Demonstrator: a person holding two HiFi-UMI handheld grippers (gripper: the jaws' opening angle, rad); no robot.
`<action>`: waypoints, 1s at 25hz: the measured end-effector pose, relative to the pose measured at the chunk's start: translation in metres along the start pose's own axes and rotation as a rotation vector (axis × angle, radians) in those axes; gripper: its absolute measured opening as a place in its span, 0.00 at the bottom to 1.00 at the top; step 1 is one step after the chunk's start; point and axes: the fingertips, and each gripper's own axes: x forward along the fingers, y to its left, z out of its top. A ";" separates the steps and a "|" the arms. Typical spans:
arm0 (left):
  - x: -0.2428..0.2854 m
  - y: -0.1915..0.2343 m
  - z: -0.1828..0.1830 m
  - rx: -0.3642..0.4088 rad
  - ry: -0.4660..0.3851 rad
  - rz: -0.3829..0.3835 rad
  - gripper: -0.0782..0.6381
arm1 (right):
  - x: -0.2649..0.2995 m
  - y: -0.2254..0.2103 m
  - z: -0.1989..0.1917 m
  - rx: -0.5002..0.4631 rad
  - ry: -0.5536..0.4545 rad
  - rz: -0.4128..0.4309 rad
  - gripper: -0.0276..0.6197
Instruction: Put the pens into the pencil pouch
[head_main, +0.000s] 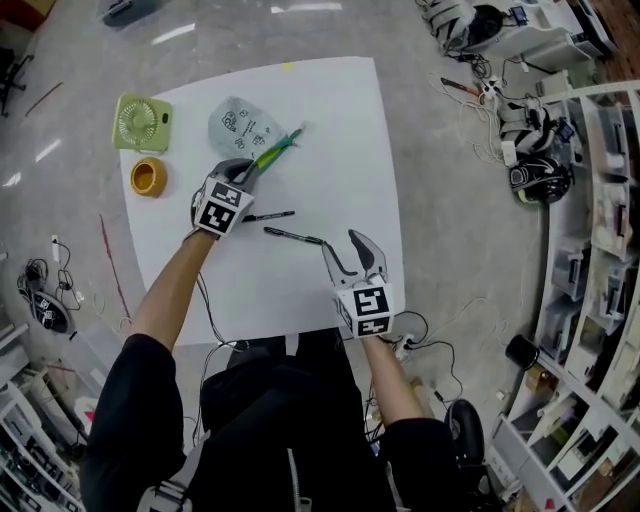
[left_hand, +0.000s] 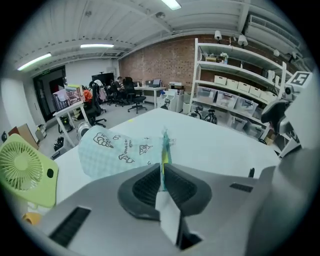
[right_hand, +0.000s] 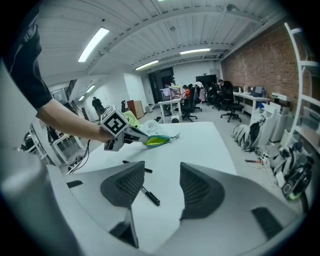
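Observation:
A pale mint pencil pouch (head_main: 240, 125) lies at the back of the white table (head_main: 340, 140). Its yellow-green mouth edge (head_main: 278, 148) is lifted and pinched between the jaws of my left gripper (head_main: 254, 171), which is shut on it. In the left gripper view the thin edge (left_hand: 163, 152) runs straight out of the closed pads, with the pouch body (left_hand: 112, 150) to the left. Two black pens lie mid-table: one (head_main: 268, 216) by my left hand, another (head_main: 293, 236) whose end sits just before my right gripper (head_main: 346, 243). That gripper stands open and empty, and the pen (right_hand: 149, 195) shows between its jaws.
A green desk fan (head_main: 142, 121) and an orange roll (head_main: 148, 177) sit off the table's left edge. Cables and gear litter the floor on the right (head_main: 500, 110), and shelving stands along the right side (head_main: 600, 250).

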 end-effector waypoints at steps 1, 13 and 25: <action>-0.003 0.001 0.003 -0.007 -0.012 0.003 0.17 | 0.003 0.003 -0.002 -0.021 0.011 0.010 0.38; -0.019 0.008 0.024 -0.082 -0.091 -0.001 0.16 | 0.041 0.027 -0.079 -0.290 0.287 0.154 0.33; -0.027 0.009 0.028 -0.114 -0.120 -0.015 0.16 | 0.063 0.023 -0.100 -0.423 0.397 0.154 0.18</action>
